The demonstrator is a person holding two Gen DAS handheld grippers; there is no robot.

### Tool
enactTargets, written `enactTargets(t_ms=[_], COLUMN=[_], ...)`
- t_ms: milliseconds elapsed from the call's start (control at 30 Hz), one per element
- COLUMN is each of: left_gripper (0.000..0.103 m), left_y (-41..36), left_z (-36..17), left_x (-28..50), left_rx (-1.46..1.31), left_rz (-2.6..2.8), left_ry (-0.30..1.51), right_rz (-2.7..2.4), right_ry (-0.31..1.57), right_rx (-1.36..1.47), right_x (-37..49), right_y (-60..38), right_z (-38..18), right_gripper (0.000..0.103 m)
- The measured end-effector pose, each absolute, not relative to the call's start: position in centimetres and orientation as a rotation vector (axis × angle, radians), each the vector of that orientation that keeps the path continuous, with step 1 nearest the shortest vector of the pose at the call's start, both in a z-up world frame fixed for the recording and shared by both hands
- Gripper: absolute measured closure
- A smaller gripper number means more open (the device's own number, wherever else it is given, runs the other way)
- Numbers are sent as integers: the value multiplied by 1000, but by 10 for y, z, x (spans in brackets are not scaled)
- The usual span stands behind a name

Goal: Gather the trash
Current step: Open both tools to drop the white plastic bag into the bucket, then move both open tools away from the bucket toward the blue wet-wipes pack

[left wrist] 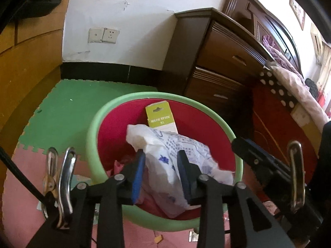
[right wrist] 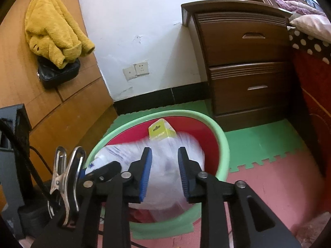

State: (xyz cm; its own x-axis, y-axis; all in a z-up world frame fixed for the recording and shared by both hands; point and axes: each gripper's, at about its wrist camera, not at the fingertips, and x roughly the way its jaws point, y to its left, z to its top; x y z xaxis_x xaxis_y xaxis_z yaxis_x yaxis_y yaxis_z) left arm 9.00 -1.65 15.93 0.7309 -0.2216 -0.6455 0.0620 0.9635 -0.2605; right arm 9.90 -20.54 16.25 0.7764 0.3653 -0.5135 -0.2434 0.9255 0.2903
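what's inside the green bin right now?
In the green bin, lined red: a white plastic bag with blue print on top, a yellow-green box upright behind it against the far wall, and pink scraps at the near edge. Whatever lies under the bag is covered.

White wall (right wrist: pixel 144 20), dark 2-drawer nightstand (right wrist: pixel 248 62), green-pink foam floor mat (right wrist: pixel 269 165), bed (left wrist: pixel 293 86).

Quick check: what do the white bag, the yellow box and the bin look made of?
White bag: thin plastic film by the look, crinkled, faintly translucent, blue print. Yellow box: likely printed cardboard, with flat faces, crisp edges and a punched hang tab. Bin: probably moulded plastic, with a smooth matte green rim and a red inside.
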Motion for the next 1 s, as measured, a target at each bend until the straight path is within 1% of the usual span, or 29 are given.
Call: enactTargets(t_ms=[67, 133, 267, 400, 667, 1000], left_gripper=[65, 64, 64, 64, 64, 64], left_y=[-14, -12, -10, -7, 7, 37], left_z=[162, 166, 172, 178, 183, 172], left_x=[85, 80, 70, 56, 23, -11], left_rx=[-228, -227, -214, -213, -199, -220], left_rz=[-153, -153, -156, -160, -142, -70], left_ry=[728, 719, 713, 704, 702, 721], right_rz=[326, 322, 321, 324, 332, 317], right_ry=[592, 589, 577, 561, 538, 563], right_rx=[216, 223, 238, 249, 275, 305], right_x=[96, 94, 85, 73, 43, 9], right_y=[-209, -212, -220, -225, -236, -251], right_z=[163, 164, 168, 174, 183, 168], right_gripper=[73, 73, 72, 68, 68, 68])
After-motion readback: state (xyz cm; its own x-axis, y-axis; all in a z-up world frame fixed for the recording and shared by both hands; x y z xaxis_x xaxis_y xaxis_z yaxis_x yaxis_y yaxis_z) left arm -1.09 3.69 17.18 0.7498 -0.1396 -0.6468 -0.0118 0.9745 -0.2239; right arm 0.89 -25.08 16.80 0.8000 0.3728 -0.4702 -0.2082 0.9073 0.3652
